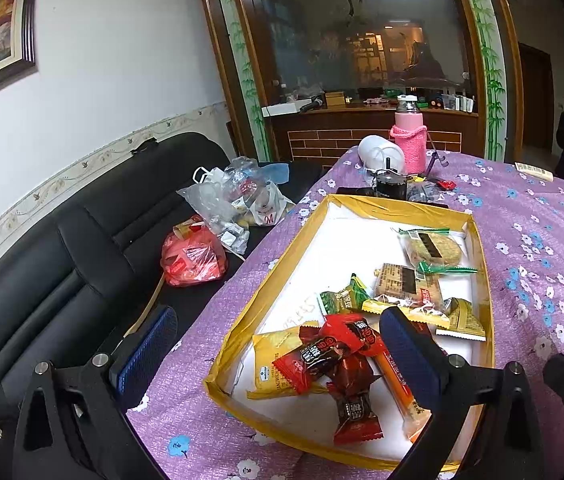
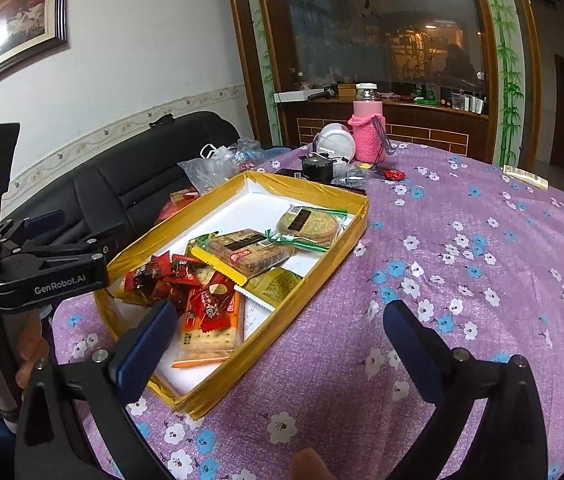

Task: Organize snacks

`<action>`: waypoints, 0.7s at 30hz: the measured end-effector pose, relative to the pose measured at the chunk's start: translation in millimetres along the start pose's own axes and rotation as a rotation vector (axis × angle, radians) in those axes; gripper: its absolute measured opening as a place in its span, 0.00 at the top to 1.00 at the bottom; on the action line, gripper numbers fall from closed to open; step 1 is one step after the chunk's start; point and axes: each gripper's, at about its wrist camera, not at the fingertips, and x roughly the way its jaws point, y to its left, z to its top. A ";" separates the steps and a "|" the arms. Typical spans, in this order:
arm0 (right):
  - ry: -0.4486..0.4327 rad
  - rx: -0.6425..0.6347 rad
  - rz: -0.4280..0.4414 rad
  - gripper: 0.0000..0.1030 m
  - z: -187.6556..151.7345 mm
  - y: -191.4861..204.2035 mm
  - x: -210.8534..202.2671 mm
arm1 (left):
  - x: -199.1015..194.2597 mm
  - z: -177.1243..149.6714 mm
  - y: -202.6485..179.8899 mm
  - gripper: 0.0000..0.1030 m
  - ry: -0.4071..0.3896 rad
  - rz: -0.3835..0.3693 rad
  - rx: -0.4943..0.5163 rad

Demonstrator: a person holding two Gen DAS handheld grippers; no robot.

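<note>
Left claw (image 1: pixel 278 356) hides orange packet (image 1: pixel 395 380).

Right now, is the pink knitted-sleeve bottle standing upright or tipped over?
Upright. The pink knitted-sleeve bottle stands on the purple floral tablecloth with its cap on top, in both views.

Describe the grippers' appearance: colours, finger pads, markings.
Both grippers, left and right, have black angular frames with silver bolts and blue textured finger pads. The left body, seen in the right view, carries white "GenRobot.AI" lettering. No cables visible.
</note>
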 end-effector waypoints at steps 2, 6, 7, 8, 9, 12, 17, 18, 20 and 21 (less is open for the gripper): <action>-0.005 -0.001 -0.008 0.00 0.5 -0.5 0.1 | 0.5 -0.2 0.0 0.01 0.001 -0.001 -0.001; -0.008 -0.009 -0.017 0.00 0.9 -0.2 0.0 | 0.8 -1.2 -0.2 0.01 0.006 -0.003 0.000; -0.009 -0.010 -0.017 0.00 0.8 -0.1 -0.1 | 0.8 -1.4 -0.3 0.01 0.006 -0.004 0.000; -0.008 -0.010 -0.018 0.00 0.8 -0.1 0.0 | 1.0 -1.6 -0.5 0.01 0.007 -0.003 0.000; -0.008 -0.010 -0.019 0.00 0.9 -0.3 0.1 | 1.1 -1.4 -0.5 0.01 0.007 -0.003 0.001; -0.008 -0.004 -0.018 0.00 0.6 -0.3 -0.2 | 1.3 -1.3 -0.3 0.01 0.006 -0.004 0.000; -0.005 0.011 -0.019 0.00 0.7 -2.3 -0.8 | 2.1 -2.7 -2.6 0.01 0.011 -0.007 0.003; -0.005 0.012 -0.019 0.00 0.7 -3.3 -1.0 | 2.4 -2.6 -3.4 0.01 0.012 -0.008 0.004; -0.005 0.013 -0.019 0.00 0.6 -3.9 -1.1 | 2.5 -2.9 -4.7 0.01 0.015 -0.013 0.004; -0.005 0.013 -0.020 0.00 0.6 -4.0 -1.1 | 2.5 -2.8 -5.2 0.01 0.015 -0.014 0.004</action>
